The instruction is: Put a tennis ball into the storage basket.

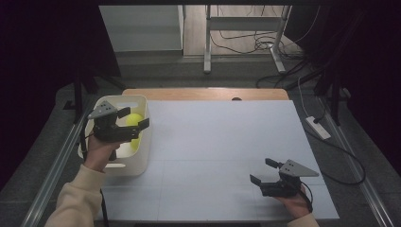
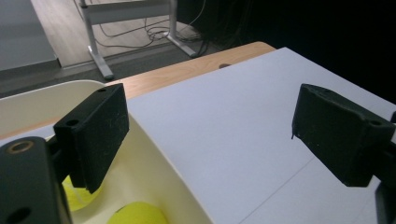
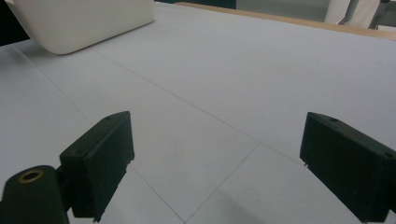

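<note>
My left gripper (image 1: 133, 118) hangs over the bin (image 1: 142, 156), its jaws wide apart above the bin's right wall; two balls (image 1: 134, 119) lie in the bin just below and behind those jaws; my right gripper (image 1: 264, 171) sits low over the white mat (image 1: 222, 137), well to the right of the bin, jaws spread; the bin stands far ahead of it.

Yellow balls (image 1: 134, 120), cream bin (image 1: 142, 156)

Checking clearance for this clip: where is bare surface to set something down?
The white mat is bare between the cream bin and the right gripper. It is crowded inside the bin, where yellow balls lie under the left gripper.
</note>
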`<state>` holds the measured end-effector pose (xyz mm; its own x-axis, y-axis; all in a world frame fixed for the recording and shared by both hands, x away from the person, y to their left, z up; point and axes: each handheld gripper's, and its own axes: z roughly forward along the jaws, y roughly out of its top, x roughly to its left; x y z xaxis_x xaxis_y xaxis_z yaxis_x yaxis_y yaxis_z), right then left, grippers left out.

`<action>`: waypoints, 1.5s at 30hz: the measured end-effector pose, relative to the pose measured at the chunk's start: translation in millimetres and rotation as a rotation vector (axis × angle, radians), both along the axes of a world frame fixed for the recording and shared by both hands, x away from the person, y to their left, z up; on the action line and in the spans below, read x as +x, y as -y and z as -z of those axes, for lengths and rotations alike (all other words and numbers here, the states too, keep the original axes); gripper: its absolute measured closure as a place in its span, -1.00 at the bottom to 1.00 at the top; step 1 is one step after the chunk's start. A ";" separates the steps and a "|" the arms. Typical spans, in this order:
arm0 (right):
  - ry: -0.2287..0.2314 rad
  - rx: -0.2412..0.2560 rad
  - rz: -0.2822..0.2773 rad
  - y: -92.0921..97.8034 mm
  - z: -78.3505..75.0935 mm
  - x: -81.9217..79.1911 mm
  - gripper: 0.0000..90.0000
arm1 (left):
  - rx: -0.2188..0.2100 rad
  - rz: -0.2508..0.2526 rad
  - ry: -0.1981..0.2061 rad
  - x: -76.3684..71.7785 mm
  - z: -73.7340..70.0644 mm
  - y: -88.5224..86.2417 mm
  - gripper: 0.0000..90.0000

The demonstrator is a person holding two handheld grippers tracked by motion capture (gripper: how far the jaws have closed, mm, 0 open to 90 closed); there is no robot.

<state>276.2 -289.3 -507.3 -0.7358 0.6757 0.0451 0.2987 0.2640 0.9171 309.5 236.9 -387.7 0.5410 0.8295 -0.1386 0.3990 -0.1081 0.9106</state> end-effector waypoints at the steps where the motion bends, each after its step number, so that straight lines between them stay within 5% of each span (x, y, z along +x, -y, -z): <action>1: 0.000 -0.001 0.001 -0.1 0.0 -0.2 -0.78 | 0.000 0.005 0.006 -2.1 0.1 0.9 -0.73; 12: 0.002 -0.013 0.009 -2.0 -0.8 -2.8 -0.78 | -0.017 0.074 0.047 -21.1 6.1 10.2 -0.74; 39: 0.001 -0.013 0.007 -1.5 -0.5 -3.2 -0.78 | -0.015 0.281 0.057 -55.5 44.3 59.7 -0.73; 45: 0.002 -0.013 0.006 -2.0 -0.3 -3.2 -0.78 | 0.064 0.297 0.098 -64.6 52.9 68.0 -0.72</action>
<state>273.1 -287.3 -507.0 -0.7318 0.6806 0.0347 0.2984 0.2742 0.9142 244.9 168.9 -440.6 0.7688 0.6389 -0.0261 0.2519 -0.2651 0.9307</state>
